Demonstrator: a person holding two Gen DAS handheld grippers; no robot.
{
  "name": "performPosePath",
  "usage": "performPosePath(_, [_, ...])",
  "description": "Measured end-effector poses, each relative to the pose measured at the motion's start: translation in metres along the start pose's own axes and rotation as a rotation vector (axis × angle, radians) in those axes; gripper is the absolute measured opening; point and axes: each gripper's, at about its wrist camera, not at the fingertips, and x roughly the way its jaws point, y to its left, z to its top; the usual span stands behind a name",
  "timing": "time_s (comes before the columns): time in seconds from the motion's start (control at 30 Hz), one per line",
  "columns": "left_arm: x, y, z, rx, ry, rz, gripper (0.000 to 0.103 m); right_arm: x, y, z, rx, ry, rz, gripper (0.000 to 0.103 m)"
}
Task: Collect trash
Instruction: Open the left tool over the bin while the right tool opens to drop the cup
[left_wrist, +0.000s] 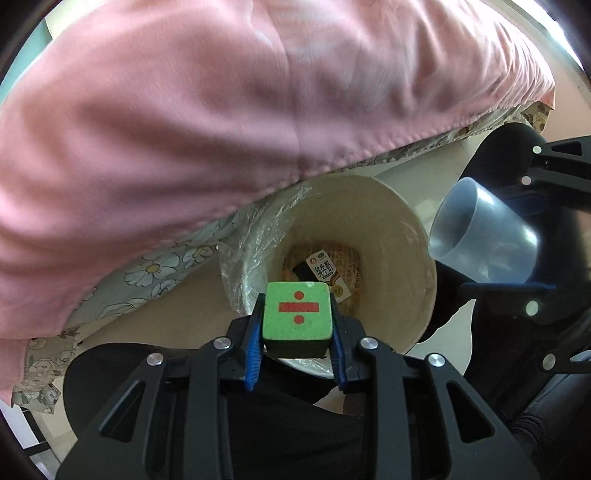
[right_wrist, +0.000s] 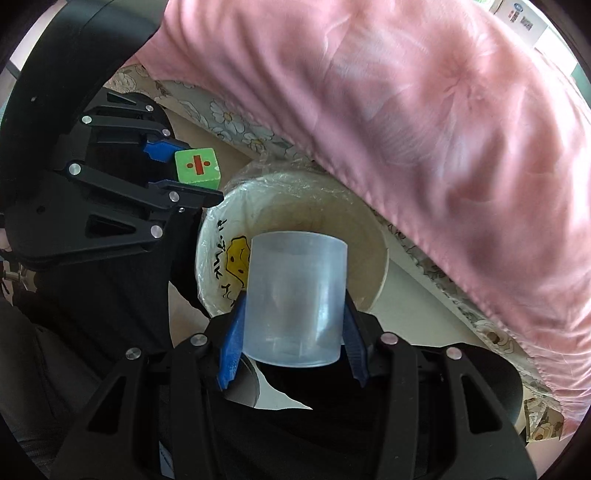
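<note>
Here, the left gripper (left_wrist: 297, 325) clamps a green cube (left_wrist: 295, 312) and the right gripper (right_wrist: 293, 321) a clear cup (right_wrist: 295, 299), both above the bin (left_wrist: 399, 236) beside the pink bedcover (left_wrist: 221, 110).

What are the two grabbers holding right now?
Left gripper: shut on the green cube.
Right gripper: shut on the clear plastic cup.

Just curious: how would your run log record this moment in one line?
left tool: holds green cube | right tool: holds plastic cup | both over bin
</note>
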Motion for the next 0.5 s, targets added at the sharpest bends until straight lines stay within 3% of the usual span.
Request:
performPosePath(0.27, [0.050,0.000,-0.001,-0.051,0.101,-0.011,0.033,0.053,-0.008,0.010,-0.010,0.083,-0.001,0.049])
performPosePath(0.5, [0.082,0.005,0.000,-0.112,0.174,-0.047,0.033,0.073,-0.012,0.016,-0.012,0.124,0.004,0.049])
